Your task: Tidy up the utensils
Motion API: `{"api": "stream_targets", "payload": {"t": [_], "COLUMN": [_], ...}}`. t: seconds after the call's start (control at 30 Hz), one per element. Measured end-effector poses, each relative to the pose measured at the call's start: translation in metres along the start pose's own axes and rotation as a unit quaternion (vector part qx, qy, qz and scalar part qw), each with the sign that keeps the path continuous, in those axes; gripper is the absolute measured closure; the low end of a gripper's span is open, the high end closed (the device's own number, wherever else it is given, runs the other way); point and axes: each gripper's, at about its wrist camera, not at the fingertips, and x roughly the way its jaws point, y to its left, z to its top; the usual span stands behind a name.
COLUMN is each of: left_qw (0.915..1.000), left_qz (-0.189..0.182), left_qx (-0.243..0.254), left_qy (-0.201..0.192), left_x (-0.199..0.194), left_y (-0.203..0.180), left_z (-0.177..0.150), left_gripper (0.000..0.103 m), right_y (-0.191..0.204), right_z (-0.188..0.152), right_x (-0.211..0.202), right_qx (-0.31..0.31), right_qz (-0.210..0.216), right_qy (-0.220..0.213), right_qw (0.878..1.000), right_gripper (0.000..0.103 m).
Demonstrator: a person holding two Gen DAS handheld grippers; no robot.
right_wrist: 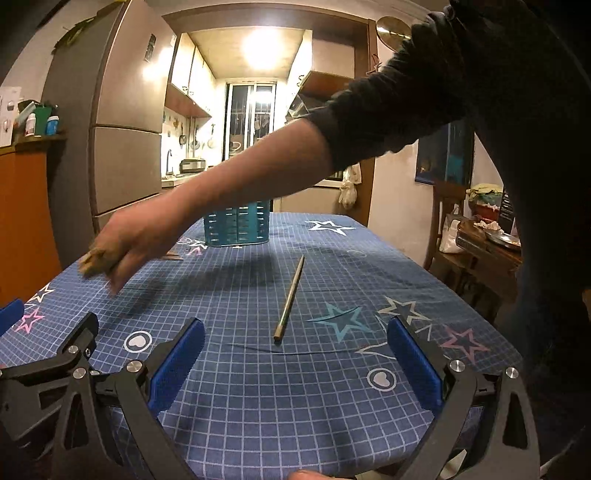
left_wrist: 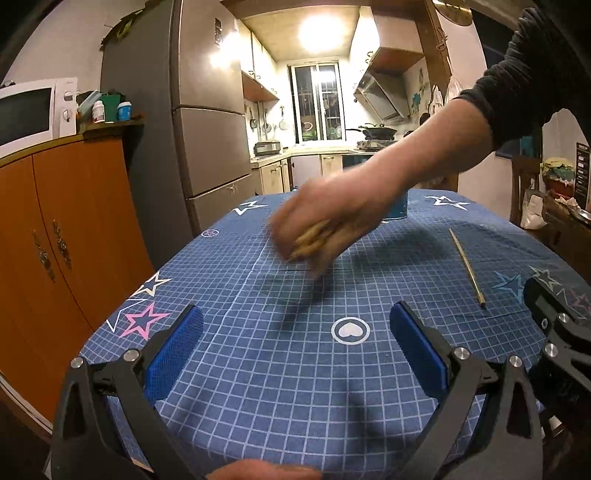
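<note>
On the tabletop (right_wrist: 258,387), a teal slotted basket (right_wrist: 236,229) stands, contents unseen, beyond a chopstick (right_wrist: 290,299); left gripper (left_wrist: 295,354) and right gripper (right_wrist: 295,365) gape empty.

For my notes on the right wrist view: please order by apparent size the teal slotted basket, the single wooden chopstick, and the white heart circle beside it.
1. Teal slotted basket
2. Single wooden chopstick
3. White heart circle

The basket is farthest, so truly larger still.

A tall grey steel fridge (left_wrist: 210,122) stands beside an orange wooden cabinet (left_wrist: 62,229); behind, a barred kitchen window (left_wrist: 317,103) under a bright ceiling lamp (left_wrist: 319,31).
</note>
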Motion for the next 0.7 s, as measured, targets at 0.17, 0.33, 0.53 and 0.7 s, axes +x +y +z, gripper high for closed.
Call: {"api": "stream_targets", "payload": {"t": [0.17, 0.33, 0.53, 0.7], "left_qw": [1.0000, 0.9999, 0.9999, 0.9996], "left_qz": [0.006, 0.001, 0.008, 0.013], "left_qx": [-0.001, -0.001, 0.007, 0.023], "left_qy": [-0.002, 0.011, 0.010, 0.009], "left_x": [0.000, 0.003, 0.004, 0.004], "left_y": [0.001, 0.003, 0.005, -0.001], "left_z": [-0.001, -0.002, -0.003, -0.007], "left_gripper": [0.006, 0.005, 0.006, 0.006], "right_y": [0.002, 0.003, 0.007, 0.012], "right_z": [-0.003, -0.003, -0.004, -0.004], "right_x": [0.001, 0.000, -0.001, -0.004], "right_qx": [-0.001, 0.000, -0.004, -0.020], "right_qz": [0.006, 0.013, 0.007, -0.014], "right_qy": [0.010, 0.014, 0.002, -0.021], "right_qw": [1.000, 1.000, 1.000, 0.999], "right_gripper": [0.004, 0.004, 0.004, 0.005]}}
